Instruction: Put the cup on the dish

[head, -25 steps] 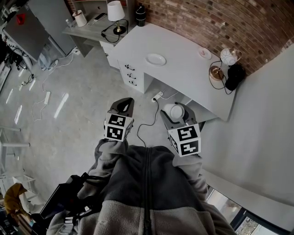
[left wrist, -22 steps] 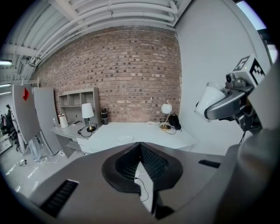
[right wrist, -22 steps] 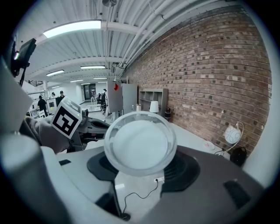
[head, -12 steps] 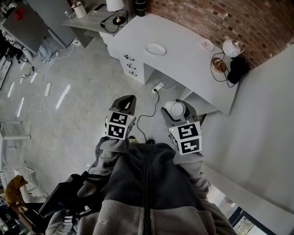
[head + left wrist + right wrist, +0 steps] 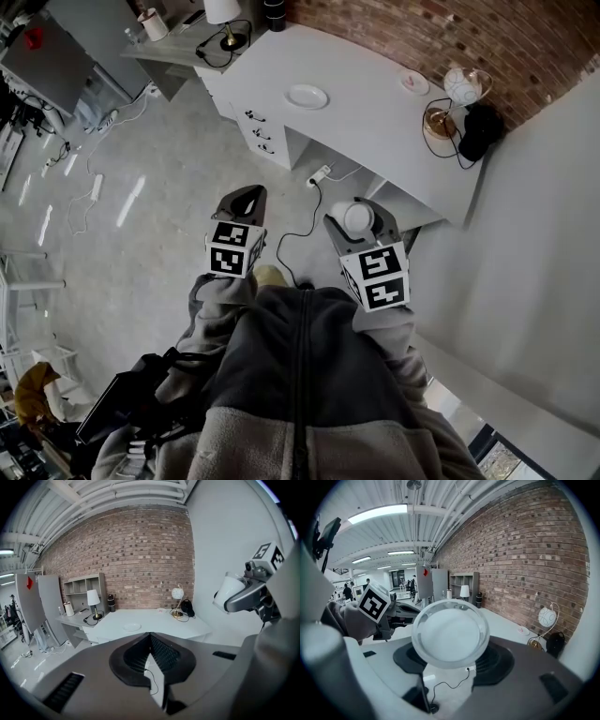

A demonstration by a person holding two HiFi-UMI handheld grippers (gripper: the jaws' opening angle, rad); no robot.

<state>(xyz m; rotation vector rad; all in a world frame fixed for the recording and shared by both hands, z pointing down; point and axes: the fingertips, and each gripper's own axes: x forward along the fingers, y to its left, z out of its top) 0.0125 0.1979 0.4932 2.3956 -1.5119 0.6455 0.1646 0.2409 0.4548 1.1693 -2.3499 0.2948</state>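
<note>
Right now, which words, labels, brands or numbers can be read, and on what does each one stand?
No readable words or numbers anywhere.
The left gripper cube and the right gripper cube: black-and-white square patterns only, no letters.
The red diamond on a grey panel: no print legible.

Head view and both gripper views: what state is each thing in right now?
cup: held by the right gripper
dish: empty, on the white desk
right gripper: shut on the cup
left gripper: shut, holding nothing
</note>
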